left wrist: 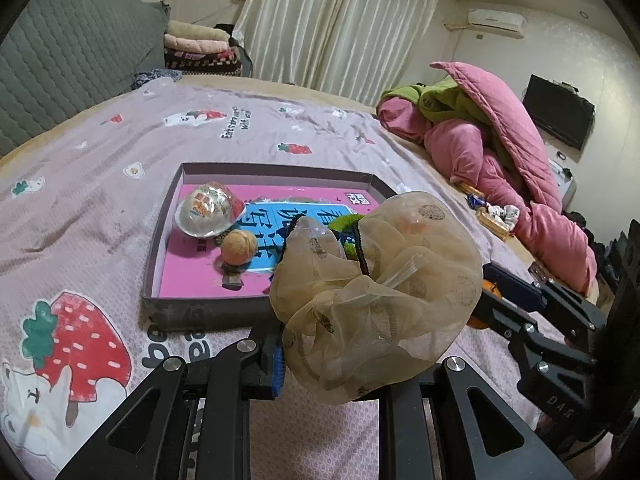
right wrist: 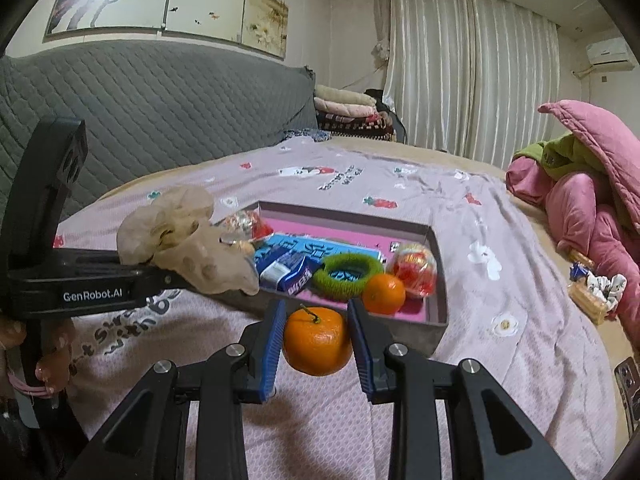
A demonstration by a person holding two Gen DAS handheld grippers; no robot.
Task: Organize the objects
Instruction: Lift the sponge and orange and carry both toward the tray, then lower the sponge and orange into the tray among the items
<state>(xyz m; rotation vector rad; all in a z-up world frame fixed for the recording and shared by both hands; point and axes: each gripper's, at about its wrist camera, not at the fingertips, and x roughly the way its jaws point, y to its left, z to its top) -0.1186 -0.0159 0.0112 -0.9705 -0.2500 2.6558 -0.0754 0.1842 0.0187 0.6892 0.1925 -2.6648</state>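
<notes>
A shallow grey box (left wrist: 160, 240) with a pink book inside lies on the bed. In it are a clear candy ball (left wrist: 209, 210), a walnut-like ball (left wrist: 239, 248), a green ring (right wrist: 347, 273), a blue packet (right wrist: 287, 274), an orange (right wrist: 384, 294) and a red candy ball (right wrist: 414, 270). My left gripper (left wrist: 344, 344) is shut on a beige gauze hair scrunchie (left wrist: 380, 296), held just in front of the box's near edge. My right gripper (right wrist: 318, 344) is shut on a mandarin (right wrist: 318, 340), held above the bed before the box.
A pink and green quilt pile (left wrist: 500, 152) lies at the right. Snack packets and a white scrunchie (right wrist: 592, 292) lie beside it. A grey padded headboard (right wrist: 160, 120) and folded blankets (left wrist: 200, 48) stand at the far side.
</notes>
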